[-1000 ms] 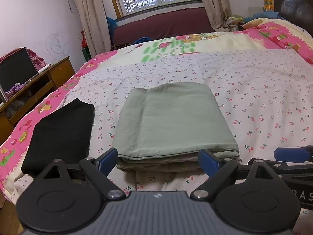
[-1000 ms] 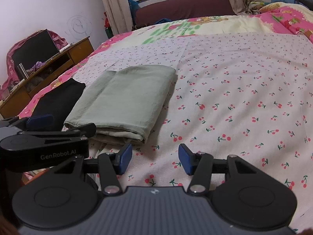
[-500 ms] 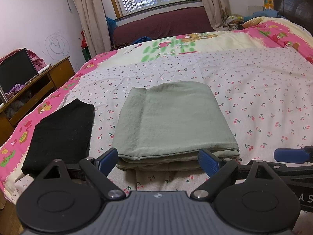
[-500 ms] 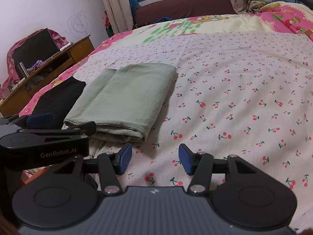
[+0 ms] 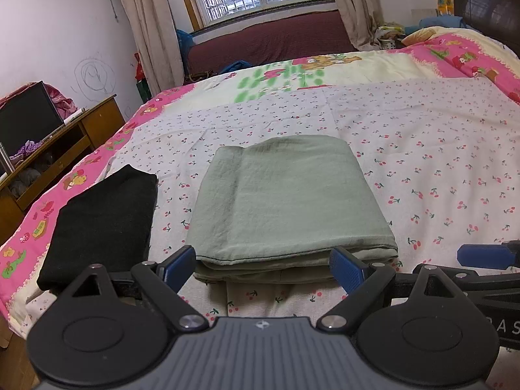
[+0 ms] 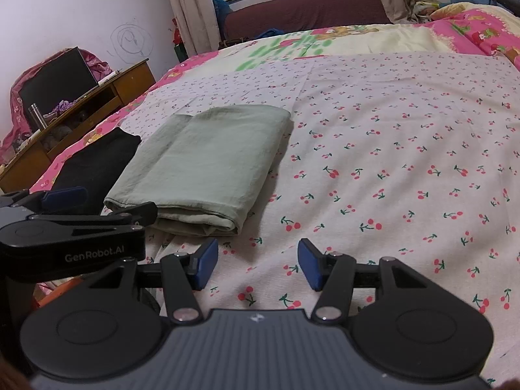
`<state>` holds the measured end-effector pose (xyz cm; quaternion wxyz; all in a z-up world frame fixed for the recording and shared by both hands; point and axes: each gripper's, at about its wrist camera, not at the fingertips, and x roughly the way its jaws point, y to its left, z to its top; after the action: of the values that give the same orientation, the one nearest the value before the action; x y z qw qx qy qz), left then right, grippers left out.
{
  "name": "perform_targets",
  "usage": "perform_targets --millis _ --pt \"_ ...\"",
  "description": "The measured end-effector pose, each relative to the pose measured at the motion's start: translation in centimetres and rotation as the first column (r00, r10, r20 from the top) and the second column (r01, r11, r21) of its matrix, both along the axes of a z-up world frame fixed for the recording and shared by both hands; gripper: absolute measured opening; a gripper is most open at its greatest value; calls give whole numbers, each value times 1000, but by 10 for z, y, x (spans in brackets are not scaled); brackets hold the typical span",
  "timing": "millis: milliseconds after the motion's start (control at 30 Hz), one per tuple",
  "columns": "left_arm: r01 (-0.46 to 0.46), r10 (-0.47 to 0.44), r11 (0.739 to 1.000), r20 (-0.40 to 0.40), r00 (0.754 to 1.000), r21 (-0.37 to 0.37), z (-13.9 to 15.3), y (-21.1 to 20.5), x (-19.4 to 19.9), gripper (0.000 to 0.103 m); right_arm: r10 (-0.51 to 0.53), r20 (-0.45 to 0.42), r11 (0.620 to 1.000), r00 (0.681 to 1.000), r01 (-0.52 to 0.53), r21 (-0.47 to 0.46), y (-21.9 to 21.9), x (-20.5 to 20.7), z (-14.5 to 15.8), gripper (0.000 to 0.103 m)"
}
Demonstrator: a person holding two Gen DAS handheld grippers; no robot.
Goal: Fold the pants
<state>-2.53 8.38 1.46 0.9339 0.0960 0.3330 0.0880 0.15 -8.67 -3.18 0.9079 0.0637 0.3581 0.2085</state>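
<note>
Sage-green pants [image 5: 286, 201] lie folded into a flat rectangle on the cherry-print bedspread [image 5: 438, 169]; they also show in the right wrist view [image 6: 208, 165]. My left gripper [image 5: 264, 268] is open and empty, just short of the pants' near edge. My right gripper [image 6: 255, 264] is open and empty over bare bedspread to the right of the pants. The left gripper shows in the right wrist view [image 6: 97, 204].
A folded black garment [image 5: 100, 221] lies left of the green pants near the bed's left edge. A wooden desk [image 5: 65, 149] with a dark screen stands left of the bed. A maroon window seat [image 5: 269, 42] runs along the far wall.
Both grippers have drawn back slightly from the pants. The pants and the black garment have not moved.
</note>
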Motion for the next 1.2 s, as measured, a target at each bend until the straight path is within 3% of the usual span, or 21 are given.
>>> perform_targets --millis 1200 --pt "18 -18 1000 -2 1000 14 0 -3 0 103 -15 -17 1000 1000 15 3 -3 2 -1 57"
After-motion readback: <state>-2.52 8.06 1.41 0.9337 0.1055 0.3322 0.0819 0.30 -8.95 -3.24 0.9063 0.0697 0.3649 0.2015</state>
